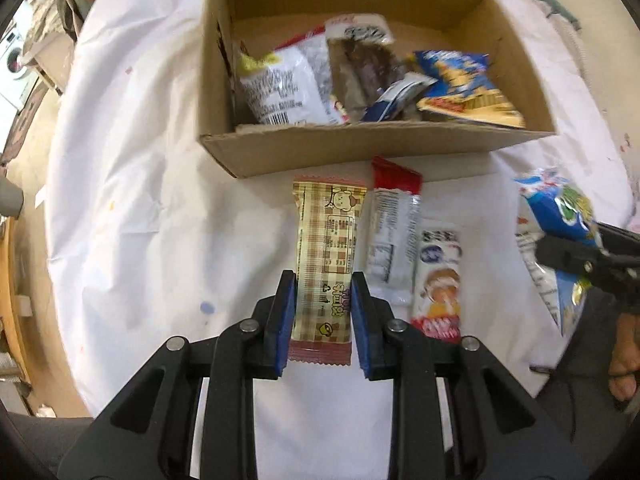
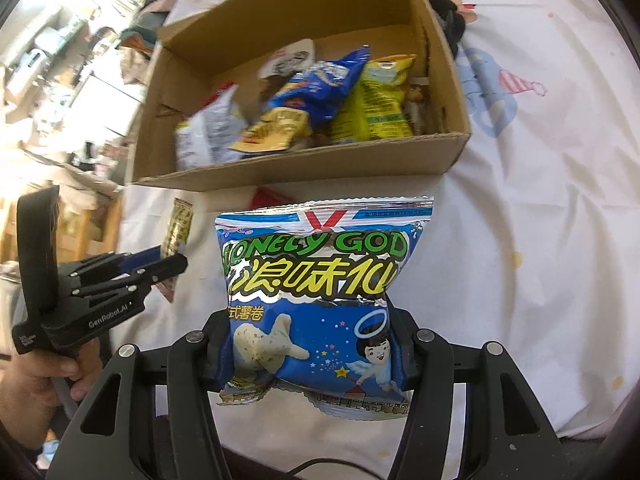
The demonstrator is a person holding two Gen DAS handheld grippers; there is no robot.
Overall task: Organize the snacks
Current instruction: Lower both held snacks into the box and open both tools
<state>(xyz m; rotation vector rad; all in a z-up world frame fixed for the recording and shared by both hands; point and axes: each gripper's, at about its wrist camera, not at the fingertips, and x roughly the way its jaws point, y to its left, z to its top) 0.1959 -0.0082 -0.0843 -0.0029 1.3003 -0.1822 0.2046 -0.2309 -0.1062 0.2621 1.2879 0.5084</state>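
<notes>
Left claw [image 1: 323,280] is clenched on a plaid wafer bar [image 1: 326,256], which is held lengthwise between its blue pads, just in front of the cardboard box [image 1: 360,148]. Right claw [image 2: 310,340] is clamped on a blue chip bag [image 2: 316,304], likewise held just before the box's near wall.

Beige plaid wafer packet [image 1: 326,256], blue chip bag [image 2: 316,304]
</notes>
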